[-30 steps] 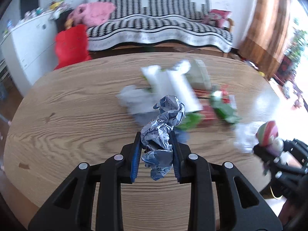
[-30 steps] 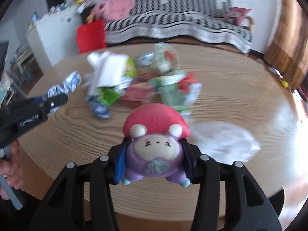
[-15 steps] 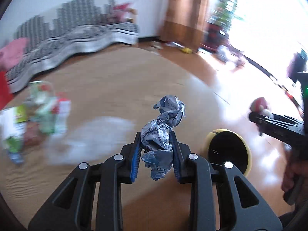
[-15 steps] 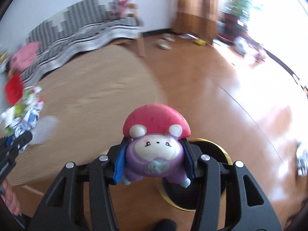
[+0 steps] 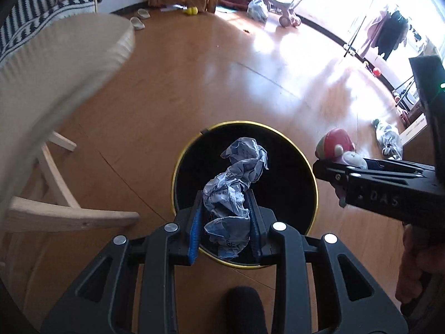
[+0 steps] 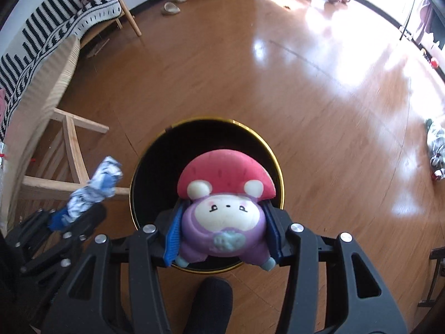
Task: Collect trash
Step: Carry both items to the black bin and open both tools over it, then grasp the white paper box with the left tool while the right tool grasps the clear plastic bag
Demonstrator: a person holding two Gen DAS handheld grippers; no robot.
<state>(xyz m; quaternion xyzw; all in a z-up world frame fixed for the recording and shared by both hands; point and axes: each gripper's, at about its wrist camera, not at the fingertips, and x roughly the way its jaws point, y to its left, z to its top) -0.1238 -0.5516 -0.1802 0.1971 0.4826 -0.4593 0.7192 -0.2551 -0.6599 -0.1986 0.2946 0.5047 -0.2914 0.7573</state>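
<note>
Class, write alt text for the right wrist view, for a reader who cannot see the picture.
The right tool grips a purple squishy toy with a red strawberry cap, held above a black, gold-rimmed bin on a shiny wooden floor. At left, the left tool holds a crumpled blue-and-white wrapper near a pale wooden table.

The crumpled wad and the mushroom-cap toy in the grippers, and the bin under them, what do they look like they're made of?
Crumpled wad: thin printed paper or foil wrapper, judging by sharp creases and a slight sheen.
Mushroom-cap toy: probably soft foam or rubber, with a matte, smooth, rounded surface.
Bin: black interior with a shiny gold rim; whether metal or plastic is unclear.
</note>
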